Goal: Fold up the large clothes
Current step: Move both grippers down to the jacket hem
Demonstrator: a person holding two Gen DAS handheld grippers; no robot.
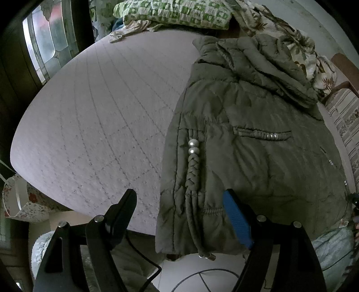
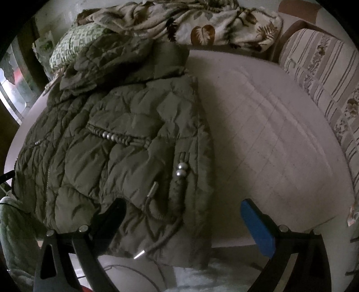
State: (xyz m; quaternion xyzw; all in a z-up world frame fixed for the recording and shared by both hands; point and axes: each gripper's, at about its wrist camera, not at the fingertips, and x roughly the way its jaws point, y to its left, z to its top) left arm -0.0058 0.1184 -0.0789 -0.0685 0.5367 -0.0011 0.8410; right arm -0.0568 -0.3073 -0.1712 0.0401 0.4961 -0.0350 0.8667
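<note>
An olive green quilted hooded jacket lies flat on a pale pink quilted table top, its hem hanging over the near edge and its hood at the far end. It has braided cords with silver beads. My left gripper is open and empty, just above the hem's left corner. In the right wrist view the jacket fills the left half of the table. My right gripper is open and empty above the hem's right corner, where drawcords dangle.
A green checked cushion and a leaf-print blanket lie at the table's far end. A striped upholstered chair stands to the right. A window is at far left. A floral bag hangs below the table's left edge.
</note>
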